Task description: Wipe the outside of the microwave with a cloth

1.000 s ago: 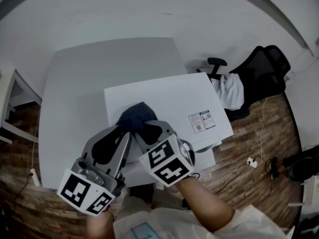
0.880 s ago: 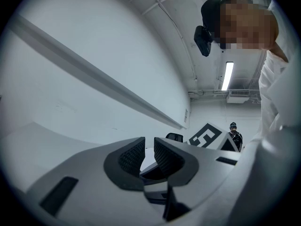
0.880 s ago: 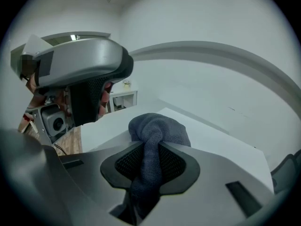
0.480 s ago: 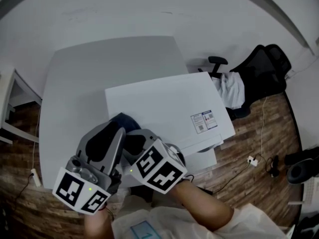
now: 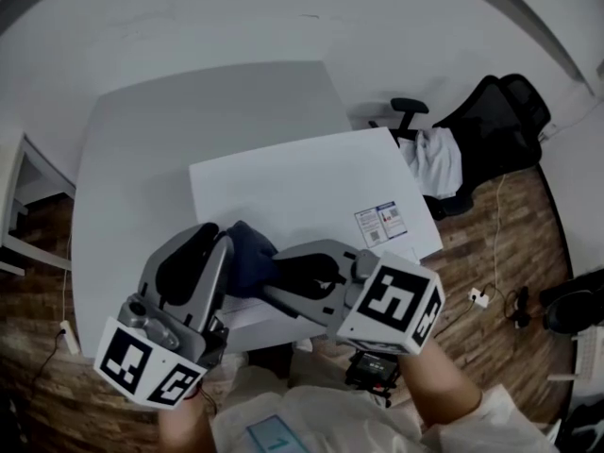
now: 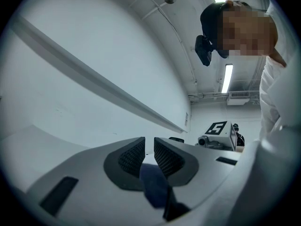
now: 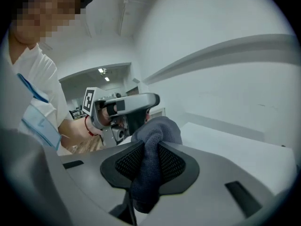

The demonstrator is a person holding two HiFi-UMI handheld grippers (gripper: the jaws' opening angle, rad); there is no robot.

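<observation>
Over microwave (image 5: pixel 302 182) | cloth (image 5: pixel 247 253) clamped in left tongs (image 5: pixel 225 242); also in right tongs (image 5: pixel 276 274)

I'm looking into an office-like lab room: a black office chair (image 5: pixel 491 121) and a power strip (image 5: pixel 64 332) on a wood-plank floor (image 5: pixel 491 253), strip lights (image 6: pixel 228 77) and bare conduit (image 6: pixel 160 13) overhead, plain white walls (image 5: pixel 283 17), and a microwave (image 5: pixel 302 192) on a white tabletop (image 5: pixel 142 159).

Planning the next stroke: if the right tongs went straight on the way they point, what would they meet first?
Most likely the left gripper: it sits straight ahead, just past the dark cloth that the right tongs grip. How close it is is hard to judge.
</observation>
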